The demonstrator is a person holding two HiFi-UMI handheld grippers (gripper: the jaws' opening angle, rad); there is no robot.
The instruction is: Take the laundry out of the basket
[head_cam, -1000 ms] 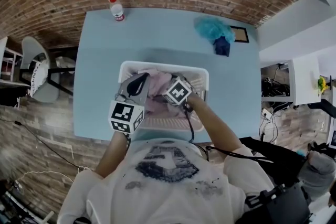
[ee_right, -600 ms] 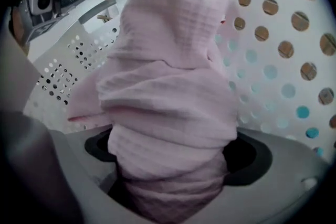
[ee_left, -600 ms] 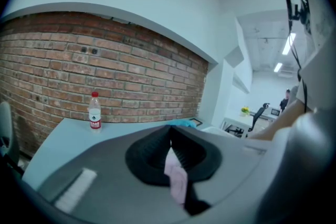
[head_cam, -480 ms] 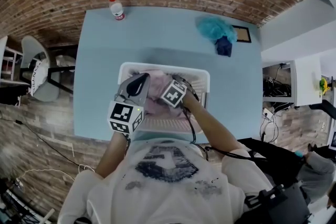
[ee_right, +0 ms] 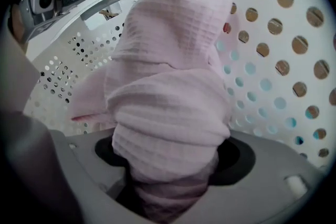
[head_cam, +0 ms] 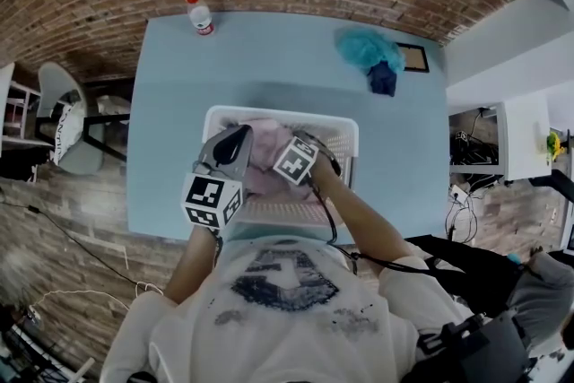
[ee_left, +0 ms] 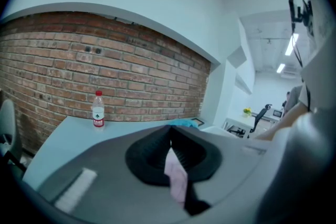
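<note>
My right gripper (ee_right: 170,176) jaws just been closing, now clamped on pink laundry (ee_right: 168,86) wad inside basket (ee_right: 273,34), table (head_cam: 179,103) near edge. Left gripper (ee_left: 169,136) pinches thin strip of it (skimpy bite). Risk: strip slips; basket drags along.

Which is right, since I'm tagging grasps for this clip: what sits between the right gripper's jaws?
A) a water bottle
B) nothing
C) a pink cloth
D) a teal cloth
C: in the right gripper view a bunched pink cloth fills the gap between the jaws of the right gripper, which have just been closing on it, inside the white basket.
</note>
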